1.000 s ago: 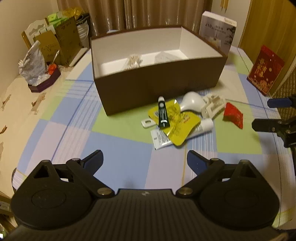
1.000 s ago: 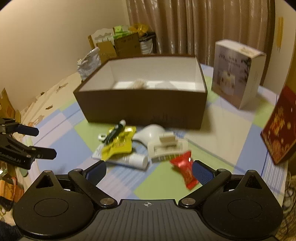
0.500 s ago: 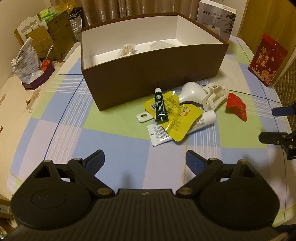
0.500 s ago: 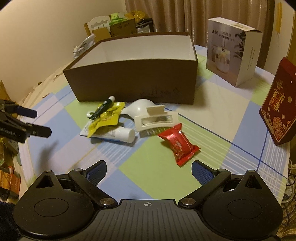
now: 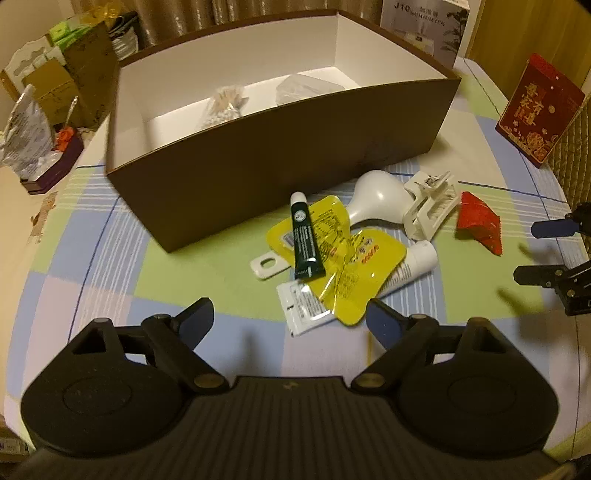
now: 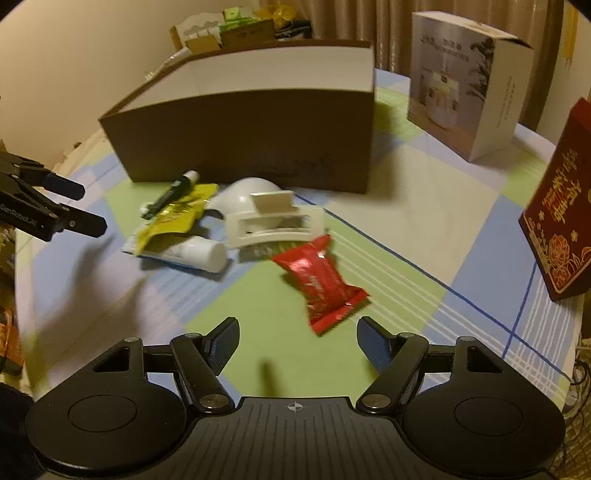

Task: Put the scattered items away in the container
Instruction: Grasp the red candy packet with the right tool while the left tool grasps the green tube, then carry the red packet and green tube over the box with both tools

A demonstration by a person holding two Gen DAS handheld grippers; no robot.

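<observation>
L wrist: left gripper (image 5: 290, 319) fingers spread, closing, nothing btwn them. Yellow pouch (image 5: 341, 258) and white tube (image 5: 417, 258) lie just beyond the tips, near side of box (image 5: 280, 155).
R wrist: right gripper (image 6: 297, 339) spread, closing, empty. Red packet (image 6: 319, 282) just past tips, right of clip (image 6: 275, 225).

Warm, dim lamplight fills your room: a checked tablecloth (image 5: 110, 236) in green, blue and lilac covers the table, brown curtains (image 6: 388, 22) hang at twelve o'clock, a plain cream wall (image 6: 92, 55) rises at ten o'clock, and wooden panelling (image 5: 517, 29) shows at two o'clock.
</observation>
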